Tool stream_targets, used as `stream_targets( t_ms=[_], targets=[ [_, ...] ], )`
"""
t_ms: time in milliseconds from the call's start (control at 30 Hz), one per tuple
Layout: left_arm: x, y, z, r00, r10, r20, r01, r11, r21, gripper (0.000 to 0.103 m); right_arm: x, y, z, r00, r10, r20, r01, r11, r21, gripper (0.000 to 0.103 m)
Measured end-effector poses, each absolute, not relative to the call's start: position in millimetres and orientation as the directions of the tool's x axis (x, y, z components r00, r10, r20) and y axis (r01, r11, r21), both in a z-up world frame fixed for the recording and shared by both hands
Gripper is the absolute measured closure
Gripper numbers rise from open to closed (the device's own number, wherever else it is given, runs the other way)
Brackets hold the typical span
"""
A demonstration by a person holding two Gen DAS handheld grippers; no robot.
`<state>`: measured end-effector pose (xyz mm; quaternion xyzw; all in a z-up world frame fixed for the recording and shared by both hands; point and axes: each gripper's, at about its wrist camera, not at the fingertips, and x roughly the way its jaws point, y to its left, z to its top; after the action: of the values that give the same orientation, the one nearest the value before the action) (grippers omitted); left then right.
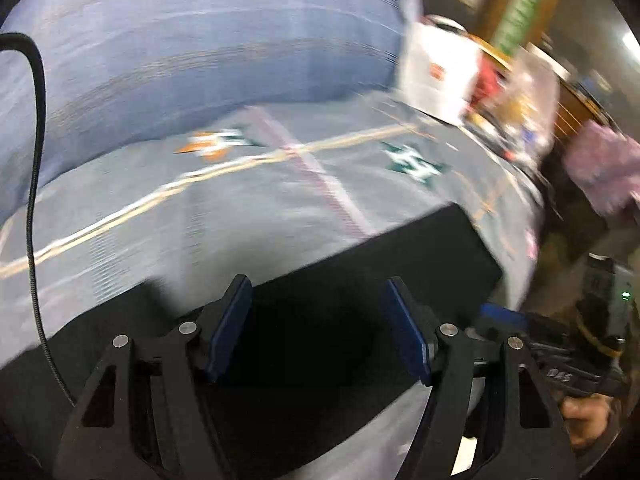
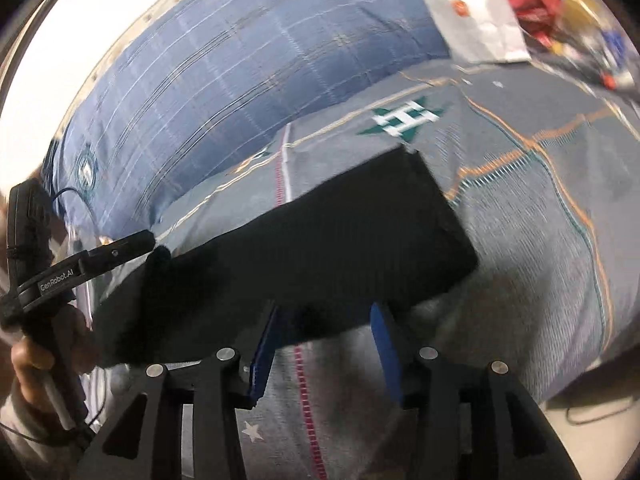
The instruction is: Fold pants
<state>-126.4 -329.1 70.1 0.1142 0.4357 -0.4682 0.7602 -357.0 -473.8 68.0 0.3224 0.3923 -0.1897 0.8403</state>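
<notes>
Jaws on the left gripper (image 1: 316,326) stand wide apart and hold nothing. They hang over the near end of the black pants (image 1: 360,280), with dark cloth showing between the 2 blue pads (image 1: 232,328). From the right wrist view, this gripper sits at the left end of the pants, and I cannot tell if it touches the cloth there.

The pants lie on the bed, on a grey blanket (image 2: 520,240) with stripes and green star shapes. They look like a long, flat, dark block, so I think they are folded at least once already. A blue checked pillow (image 2: 200,100) sits behind them, and a white bag (image 2: 472,12) with other stuff is at the far right.

Next comes the right gripper (image 2: 324,344). Its jaws are open wide too. The near edge of the pants lies just in front of and between the blue pads (image 2: 384,348), but the pads do not pinch it.

I think both grippers are spread along the long side so each can take 1 end. That way the cloth stays flat when it is lifted and folded over. The pictures are blurry, so small wrinkles are hard to see.
</notes>
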Motion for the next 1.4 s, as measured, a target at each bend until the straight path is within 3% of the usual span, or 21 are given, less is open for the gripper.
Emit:
stream_targets(
  t_ms=[233,633,700,733,767,800,900,1100,1233,1400],
  targets=[
    [-133,-422,55,-0.042,-0.600,-0.799,0.891,0.340,-0.302,0.034,-365,-487,58,0.635,-0.054,-0.771,0.592,0.676,0.440,0.058],
    [-146,-514,27,-0.135,-0.565,-0.814,0.930,0.211,-0.301,0.034,-362,-507,43,0.767,-0.088,-0.635,0.544,0.614,0.572,0.056],
    [-154,-521,28,-0.129,-0.564,-0.816,0.940,0.193,-0.282,0.035,-358,-511,42,0.770,-0.089,-0.632,0.545,0.607,0.578,0.069],
    [-156,-523,28,-0.125,-0.562,-0.818,0.941,0.194,-0.278,0.037,-355,-512,41,0.756,-0.096,-0.647,0.558,0.611,0.561,0.085],
    [-157,-523,30,-0.132,-0.559,-0.819,0.939,0.194,-0.284,0.045,-353,-512,43,0.750,-0.107,-0.652,0.565,0.616,0.549,0.089],
    [-156,-521,32,-0.148,-0.555,-0.818,0.934,0.194,-0.300,0.046,-352,-511,46,0.758,-0.108,-0.643,0.556,0.621,0.552,0.090],
    [-146,-494,61,-0.142,-0.611,-0.779,0.917,0.215,-0.336,0.046,-347,-500,75,0.796,-0.113,-0.594,0.495,0.687,0.533,0.092],
    [-89,-378,130,0.065,-0.665,-0.744,0.839,0.440,-0.320,0.046,-302,-440,142,0.846,-0.031,-0.532,0.297,0.856,0.423,0.093],
    [-62,-277,147,0.206,-0.654,-0.728,0.764,0.572,-0.298,0.046,-262,-384,141,0.821,0.060,-0.568,0.170,0.924,0.343,0.093],
    [-50,-199,126,0.261,-0.608,-0.750,0.663,0.677,-0.318,0.046,-201,-324,80,0.681,0.226,-0.696,0.055,0.933,0.356,0.087]
  ],
)
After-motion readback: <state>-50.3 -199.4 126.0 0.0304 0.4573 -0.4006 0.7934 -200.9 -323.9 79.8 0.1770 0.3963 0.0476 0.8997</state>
